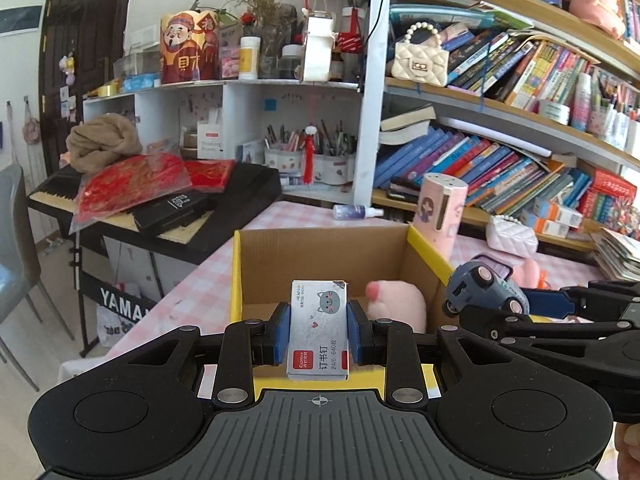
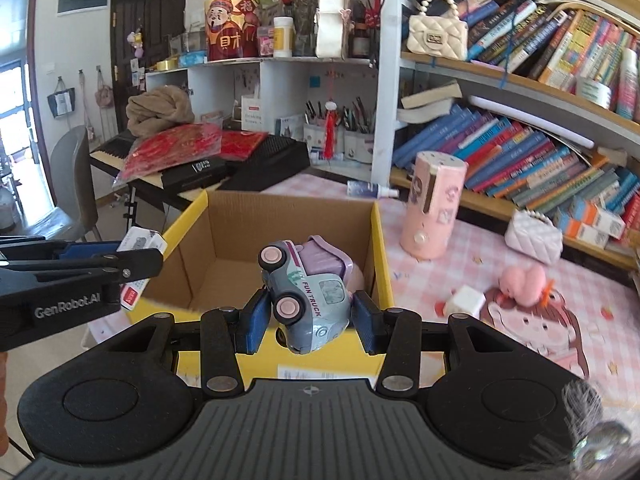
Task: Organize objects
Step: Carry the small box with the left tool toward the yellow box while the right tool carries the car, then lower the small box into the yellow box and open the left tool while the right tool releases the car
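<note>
left gripper (image 1: 319, 330): jaws narrowed onto the staple box (image 1: 319, 330), pads on its long sides; light, stiff card, above the cardboard box (image 1: 320, 256).
right gripper (image 2: 306, 320): jaws clamped on the toy truck (image 2: 306, 304), tilted; hard, smooth plastic, likely slippery, over the near rim.

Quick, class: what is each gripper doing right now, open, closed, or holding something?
Left gripper: closed on the staples box.
Right gripper: closed on the toy truck.
</note>
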Demonstrator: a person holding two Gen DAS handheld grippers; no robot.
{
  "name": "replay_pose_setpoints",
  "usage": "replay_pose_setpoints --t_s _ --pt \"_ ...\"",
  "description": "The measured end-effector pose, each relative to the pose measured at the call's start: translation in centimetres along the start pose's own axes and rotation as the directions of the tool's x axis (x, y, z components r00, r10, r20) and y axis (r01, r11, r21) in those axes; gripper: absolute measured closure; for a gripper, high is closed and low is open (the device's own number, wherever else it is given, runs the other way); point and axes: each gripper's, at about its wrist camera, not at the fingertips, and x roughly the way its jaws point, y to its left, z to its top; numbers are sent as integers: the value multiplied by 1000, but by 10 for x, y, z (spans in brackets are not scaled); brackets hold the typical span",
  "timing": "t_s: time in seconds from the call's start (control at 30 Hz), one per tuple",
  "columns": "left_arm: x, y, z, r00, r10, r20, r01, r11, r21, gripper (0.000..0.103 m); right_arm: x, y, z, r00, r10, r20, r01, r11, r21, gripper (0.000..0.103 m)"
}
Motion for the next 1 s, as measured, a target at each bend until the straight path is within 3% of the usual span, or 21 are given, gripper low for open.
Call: replay_pose_setpoints --t_s 0.27,0.6,0.9,1.0 --pt "36 -6 5 998 46 -43 -45 999 12 76 39 -11 17 999 46 -14 -46 998 -31 61" --pt "82 -6 0 984 91 -154 -88 996 27 75 94 -6 8 987 112 -118 -129 981 -145 61" --pt "114 -8 -1 967 97 -237 -88 995 49 75 132 -8 5 957 180 -228 -219 962 -160 61" --pt "119 -8 -2 962 91 -257 -84 996 37 75 141 -13 5 935 222 -275 -262 958 -114 61"
